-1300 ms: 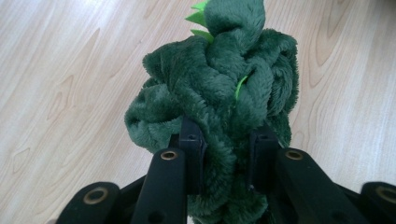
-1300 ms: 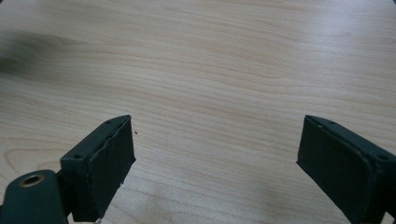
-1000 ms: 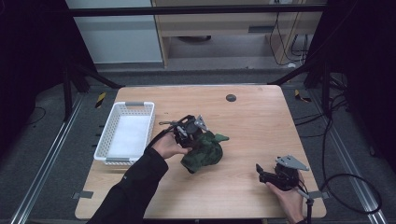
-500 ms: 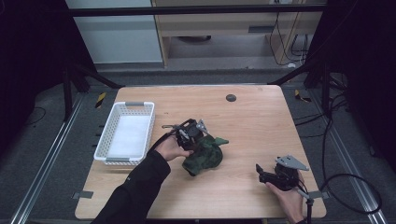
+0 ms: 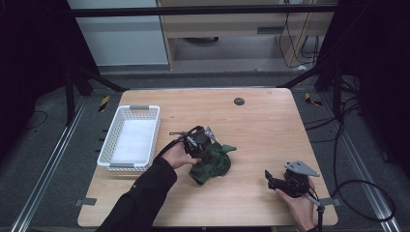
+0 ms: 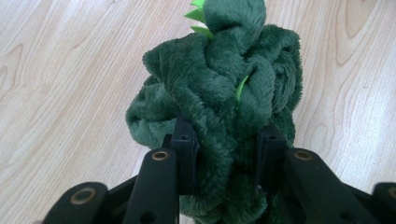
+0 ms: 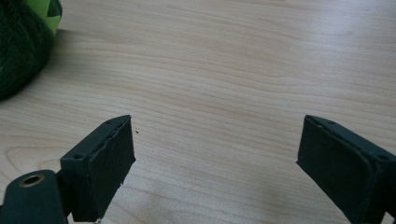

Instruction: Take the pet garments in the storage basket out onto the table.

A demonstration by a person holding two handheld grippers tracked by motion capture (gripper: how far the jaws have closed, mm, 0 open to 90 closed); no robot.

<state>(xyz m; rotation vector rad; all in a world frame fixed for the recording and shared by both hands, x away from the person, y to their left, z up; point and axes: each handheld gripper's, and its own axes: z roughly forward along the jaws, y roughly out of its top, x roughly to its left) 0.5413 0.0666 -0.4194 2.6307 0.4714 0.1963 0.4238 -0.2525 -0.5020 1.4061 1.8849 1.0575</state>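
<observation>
A dark green plush toy [image 5: 212, 163] with light green spikes lies on the wooden table [image 5: 261, 130] near its middle. My left gripper [image 5: 201, 147] reaches into it from the left. In the left gripper view the plush toy [image 6: 219, 74] bulges between both pads [image 6: 186, 149], which still press its fur; the jaws have just been opening a little around it. My right gripper [image 5: 267, 178] rests low at the table's front right, apart from the toy. Its jaws stand open over bare wood [image 7: 215, 140], and the toy's edge [image 7: 18, 42] shows at the far left.
A white plastic basket [image 5: 109, 145] with nothing in it stands at the table's left side. A small black round disc [image 5: 239, 101] sits near the far edge. Cables trail off the table's right corner.
My left gripper has sunk slightly with the plush toy, which now rests on the table. The right gripper has stayed where it was.
</observation>
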